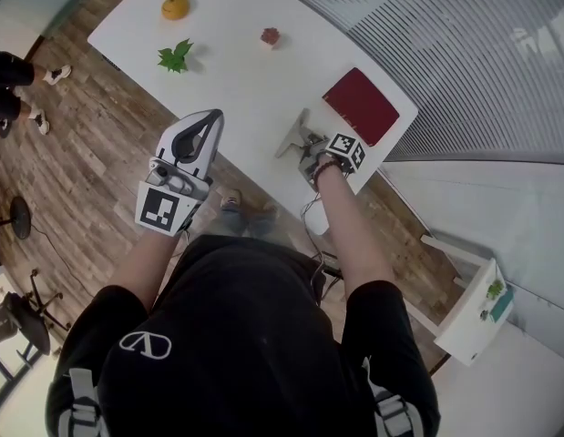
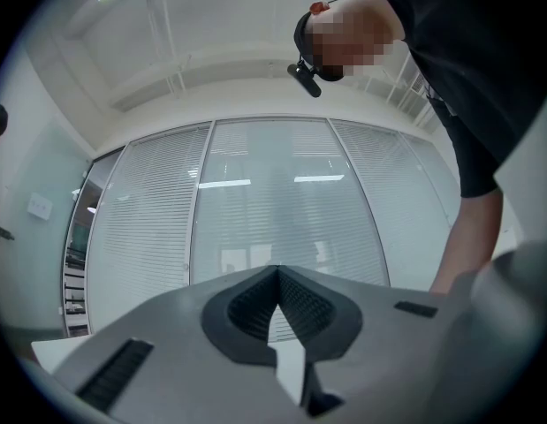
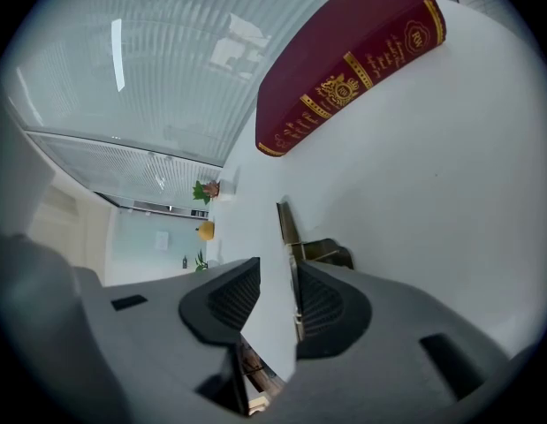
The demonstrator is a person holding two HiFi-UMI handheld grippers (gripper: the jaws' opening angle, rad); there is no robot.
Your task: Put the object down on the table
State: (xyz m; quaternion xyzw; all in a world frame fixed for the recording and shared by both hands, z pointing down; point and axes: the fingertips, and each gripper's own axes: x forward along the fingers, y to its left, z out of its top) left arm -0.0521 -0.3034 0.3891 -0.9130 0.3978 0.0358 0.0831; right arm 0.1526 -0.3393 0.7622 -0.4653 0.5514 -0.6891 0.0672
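Observation:
A thin, flat brownish object (image 3: 287,225) lies on the white table (image 1: 236,71), seen edge-on in the right gripper view. Its near end runs between the jaws, close along the right pad (image 3: 324,302). My right gripper (image 3: 277,268) is open, and a gap of white table shows between the left pad and the object. From the head view, the right gripper (image 1: 296,140) sits low at the table's near edge, beside a dark red book (image 1: 361,106). My left gripper (image 1: 209,121) is held off the table, pointing up. Its jaws (image 2: 277,272) are shut and empty.
The red book (image 3: 344,69) lies just beyond the right gripper. Farther along the table are an orange (image 1: 175,7), a green leaf (image 1: 175,56) and a small red thing (image 1: 270,36). A white shelf unit (image 1: 473,303) stands on the floor at the right.

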